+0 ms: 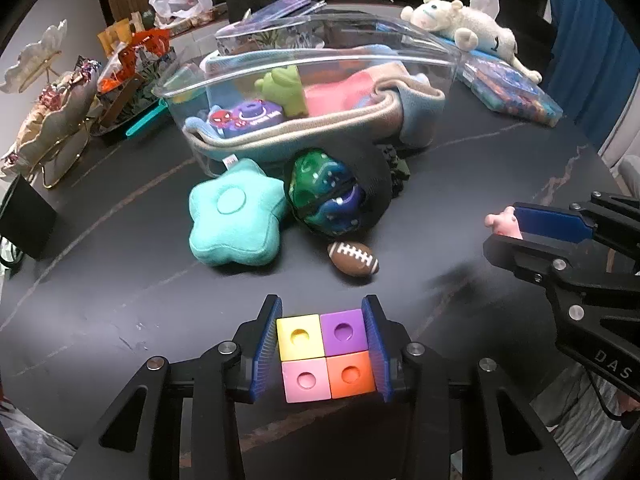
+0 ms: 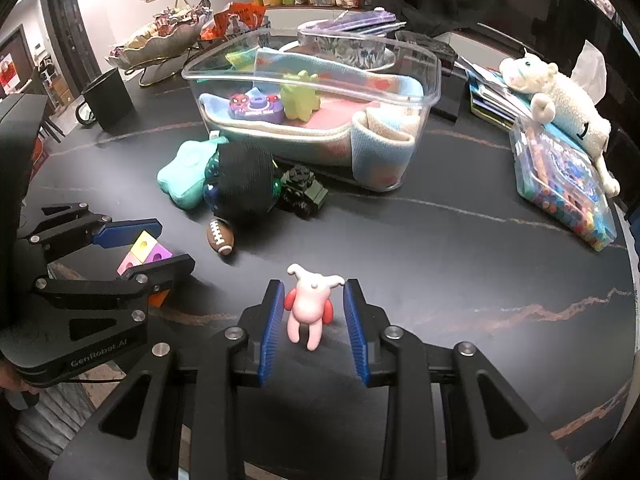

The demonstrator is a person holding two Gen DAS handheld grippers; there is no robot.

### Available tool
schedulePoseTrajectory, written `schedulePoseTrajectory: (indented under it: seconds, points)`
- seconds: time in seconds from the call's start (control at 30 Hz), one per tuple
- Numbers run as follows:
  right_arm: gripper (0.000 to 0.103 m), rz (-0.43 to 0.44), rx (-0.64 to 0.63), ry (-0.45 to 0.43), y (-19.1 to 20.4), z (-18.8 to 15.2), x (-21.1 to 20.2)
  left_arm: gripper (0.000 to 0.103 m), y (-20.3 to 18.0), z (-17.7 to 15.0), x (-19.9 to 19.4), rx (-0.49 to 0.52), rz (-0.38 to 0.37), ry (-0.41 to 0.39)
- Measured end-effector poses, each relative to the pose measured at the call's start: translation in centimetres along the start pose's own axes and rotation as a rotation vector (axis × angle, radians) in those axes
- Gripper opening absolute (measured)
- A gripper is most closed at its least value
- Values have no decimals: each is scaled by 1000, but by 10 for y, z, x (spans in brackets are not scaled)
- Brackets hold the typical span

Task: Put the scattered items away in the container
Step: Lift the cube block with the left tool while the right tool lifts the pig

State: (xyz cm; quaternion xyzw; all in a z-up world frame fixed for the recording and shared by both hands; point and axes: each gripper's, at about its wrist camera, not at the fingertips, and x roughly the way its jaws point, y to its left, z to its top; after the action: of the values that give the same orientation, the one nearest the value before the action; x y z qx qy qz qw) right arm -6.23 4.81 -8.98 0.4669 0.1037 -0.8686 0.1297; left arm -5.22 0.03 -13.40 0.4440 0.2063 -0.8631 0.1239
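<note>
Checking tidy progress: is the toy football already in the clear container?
No, the toy football lies on the dark table, in front of the clear container.

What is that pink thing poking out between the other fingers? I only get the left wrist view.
Observer: A small pink toy figure with red arms. It sits between the right gripper's fingers, with a gap showing on one side.
Operator: And the dark lump behind the black round thing?
Observer: A dark green toy truck, just in front of the clear tub.
</note>
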Motion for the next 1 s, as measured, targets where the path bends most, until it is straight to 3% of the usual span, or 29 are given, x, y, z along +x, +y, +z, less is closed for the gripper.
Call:
schedulePoseTrajectory:
  seconds: [1.0]
  points:
    - [28,-27,-46,-105,8,42,-43,38,14,39,-41,7,26,-90]
